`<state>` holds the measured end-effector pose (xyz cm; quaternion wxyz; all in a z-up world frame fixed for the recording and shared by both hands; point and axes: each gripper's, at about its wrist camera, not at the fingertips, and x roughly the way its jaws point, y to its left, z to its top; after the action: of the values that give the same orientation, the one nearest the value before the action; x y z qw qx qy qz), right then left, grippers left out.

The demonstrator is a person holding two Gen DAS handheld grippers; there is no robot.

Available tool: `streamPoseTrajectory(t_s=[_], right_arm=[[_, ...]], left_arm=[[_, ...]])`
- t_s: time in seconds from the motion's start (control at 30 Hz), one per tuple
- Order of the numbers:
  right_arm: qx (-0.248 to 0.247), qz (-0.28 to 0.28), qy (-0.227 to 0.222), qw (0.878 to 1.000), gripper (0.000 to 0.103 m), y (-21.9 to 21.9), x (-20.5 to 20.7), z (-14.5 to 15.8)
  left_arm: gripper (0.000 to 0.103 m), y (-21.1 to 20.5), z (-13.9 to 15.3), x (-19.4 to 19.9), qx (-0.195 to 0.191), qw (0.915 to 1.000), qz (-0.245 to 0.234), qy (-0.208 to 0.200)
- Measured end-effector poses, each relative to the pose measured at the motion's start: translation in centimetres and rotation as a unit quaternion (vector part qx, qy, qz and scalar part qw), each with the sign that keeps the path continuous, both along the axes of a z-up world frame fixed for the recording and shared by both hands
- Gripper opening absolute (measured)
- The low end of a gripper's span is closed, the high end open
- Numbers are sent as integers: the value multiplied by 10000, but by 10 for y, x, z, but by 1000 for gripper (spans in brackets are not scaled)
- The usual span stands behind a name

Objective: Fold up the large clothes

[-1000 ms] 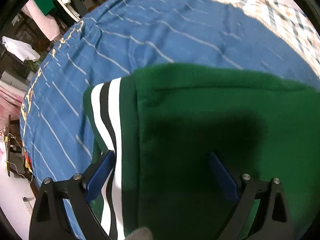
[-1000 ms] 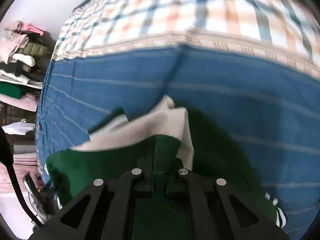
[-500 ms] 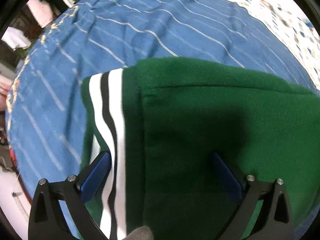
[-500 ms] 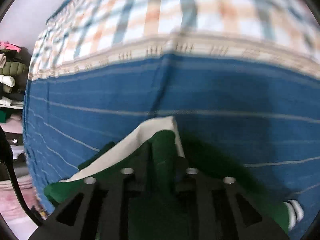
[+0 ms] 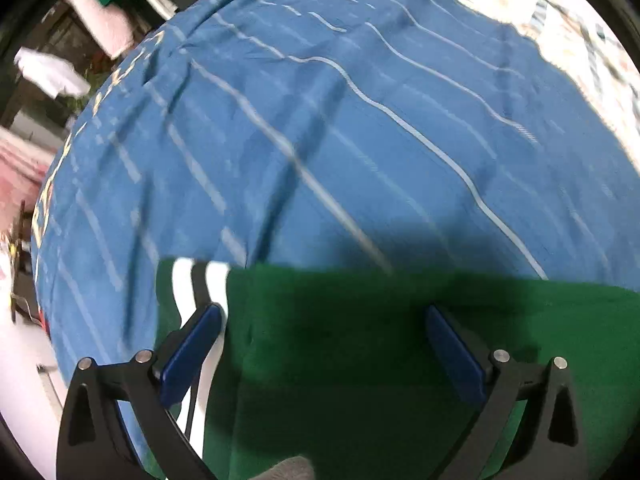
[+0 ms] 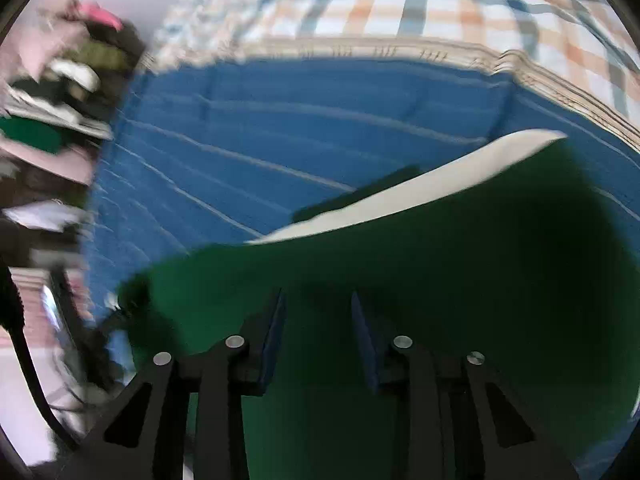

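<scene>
While the green garment is lying folded on the bed's blue sheet, both the left claw and right claw are hovering released, so smoothing or the next fold likely follows.

Bright, motion-blurred fisheye views, dark corners

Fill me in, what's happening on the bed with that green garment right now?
A person with a handheld gripper in each hand is folding a green garment on a blue striped bedspread. The left gripper hangs open over the folded edge near the black-and-white striped cuff, gripping nothing. The right gripper is partly open above the green cloth, with no fabric visibly pinched; a white lining shows at the turned-up edge.
</scene>
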<state>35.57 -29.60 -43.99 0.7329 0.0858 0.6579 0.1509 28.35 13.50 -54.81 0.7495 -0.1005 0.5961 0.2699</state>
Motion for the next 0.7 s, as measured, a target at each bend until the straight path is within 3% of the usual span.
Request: streamPoseTrajectory(t_s=[0.13,0.23,0.37,0.43,0.5,0.57,0.6,0.67,0.7], right_arm=[[-327,96,-127,9993,35,17,22,-20],[-253,46,-16,9997,36,9,23,-1],[-85,-441,-336,9984,36,-62,-16,57],[-137,-806,-268,9963,36,-103,-37,70],[-202,-1112,188,9934,36,-142,-53,58],[-367,-1154,912,9884,36,-157,-60,19],[-458,-1022,1355,9844,35,-156,-61,-17],[-623,-820,1329,9858,35,-151,-56,-54],[-666,-883,1252,9859,35,-151,-53,-53]], left_arm=[[103,11,6,7,-52,10000,-77,27],[103,21,30,-12,-194,9996,111,-153],[103,16,76,-78,-285,9973,406,-544],[103,2,82,-108,-225,9976,428,-501],[103,-18,69,-133,-208,9982,464,-302],[103,-27,40,-140,-294,9978,587,57],[103,-24,29,-138,-347,9970,670,166],[103,-22,17,-144,-525,9940,917,273],[103,-21,23,-147,-545,9931,1020,216]])
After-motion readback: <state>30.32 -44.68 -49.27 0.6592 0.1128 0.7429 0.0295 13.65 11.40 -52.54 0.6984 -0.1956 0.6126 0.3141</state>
